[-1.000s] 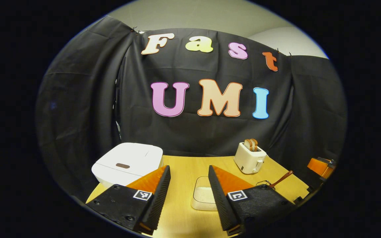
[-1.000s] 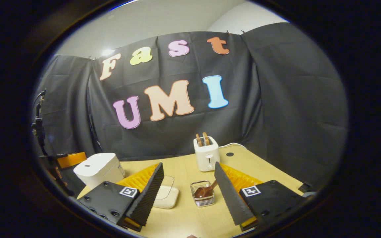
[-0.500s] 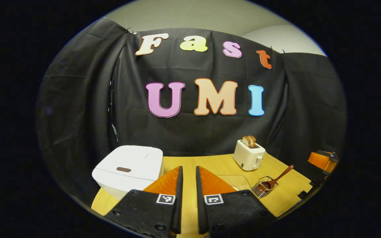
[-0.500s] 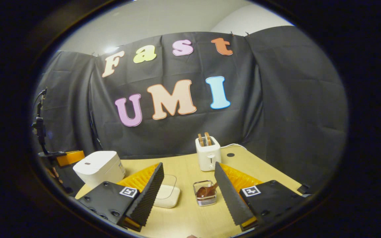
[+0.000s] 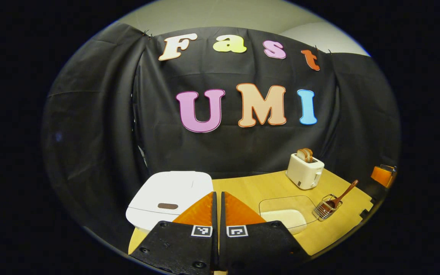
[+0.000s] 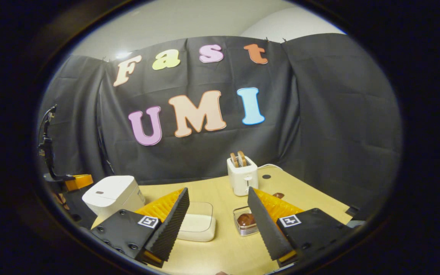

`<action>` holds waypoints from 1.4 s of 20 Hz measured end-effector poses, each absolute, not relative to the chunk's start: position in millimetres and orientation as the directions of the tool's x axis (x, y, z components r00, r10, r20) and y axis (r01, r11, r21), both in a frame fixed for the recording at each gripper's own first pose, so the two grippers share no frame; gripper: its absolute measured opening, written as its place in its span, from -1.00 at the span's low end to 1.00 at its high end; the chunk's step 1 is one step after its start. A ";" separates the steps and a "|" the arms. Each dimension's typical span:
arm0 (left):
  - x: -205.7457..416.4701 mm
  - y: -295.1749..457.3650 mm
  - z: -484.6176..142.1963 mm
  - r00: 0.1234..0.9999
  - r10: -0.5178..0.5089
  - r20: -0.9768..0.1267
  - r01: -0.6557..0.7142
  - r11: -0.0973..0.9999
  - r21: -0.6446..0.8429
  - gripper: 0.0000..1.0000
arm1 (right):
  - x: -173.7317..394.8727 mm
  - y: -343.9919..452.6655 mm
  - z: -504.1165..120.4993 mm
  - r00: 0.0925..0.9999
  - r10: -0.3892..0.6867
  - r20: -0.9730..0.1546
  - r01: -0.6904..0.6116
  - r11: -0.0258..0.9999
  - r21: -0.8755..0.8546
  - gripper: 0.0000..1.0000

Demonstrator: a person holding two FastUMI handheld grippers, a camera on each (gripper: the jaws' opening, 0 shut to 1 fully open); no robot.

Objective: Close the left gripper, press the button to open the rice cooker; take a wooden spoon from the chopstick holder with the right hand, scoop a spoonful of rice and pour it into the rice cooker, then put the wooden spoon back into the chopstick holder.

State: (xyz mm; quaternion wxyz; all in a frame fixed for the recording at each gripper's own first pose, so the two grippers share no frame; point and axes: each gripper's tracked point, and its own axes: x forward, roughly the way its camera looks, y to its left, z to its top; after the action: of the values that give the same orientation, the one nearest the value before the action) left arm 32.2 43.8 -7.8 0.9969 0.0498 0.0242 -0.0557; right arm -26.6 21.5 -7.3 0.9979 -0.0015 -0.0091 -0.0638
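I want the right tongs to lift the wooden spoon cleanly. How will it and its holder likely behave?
The wooden spoon looks rigid, so it probably won't flex. It leans in the small wire chopstick holder, which looks light and may tip or drag along. Its thin, smooth-looking handle could slip between the open right tongs.

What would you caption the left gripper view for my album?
Left gripper, jaws shut, aimed at the closed white rice cooker on a wooden table.
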 end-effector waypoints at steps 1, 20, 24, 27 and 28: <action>36.9 48.0 -7.3 0.992 -0.114 -0.051 0.118 0.989 0.090 -1.00 | -27.9 27.2 -7.8 0.991 -0.130 0.019 0.130 0.991 0.004 0.94; 102.1 156.7 -78.7 0.978 -0.029 -0.204 0.037 0.999 0.031 -1.00 | -49.6 48.8 -27.7 0.960 -0.279 0.002 0.279 0.960 -0.003 0.93; 105.1 168.8 -91.4 0.973 -0.011 -0.231 0.015 1.000 0.012 -1.00 | -51.1 52.2 -25.8 0.962 -0.275 0.006 0.275 0.962 -0.009 0.93; 112.1 167.2 -87.9 0.978 -0.023 -0.207 0.028 0.999 0.019 -0.99 | -51.1 51.8 -27.2 0.962 -0.274 0.000 0.274 0.962 -0.015 0.93; 115.5 167.5 -88.5 0.978 -0.024 -0.209 0.030 0.999 0.027 -1.00 | -49.6 52.4 -27.5 0.962 -0.274 -0.002 0.274 0.962 -0.017 0.93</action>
State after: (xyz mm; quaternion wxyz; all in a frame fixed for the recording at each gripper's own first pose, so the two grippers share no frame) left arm 115.5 167.5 -88.5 0.9943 0.0150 0.1051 -0.0135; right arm -49.6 52.4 -27.5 0.9903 -0.0085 0.0022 -0.1384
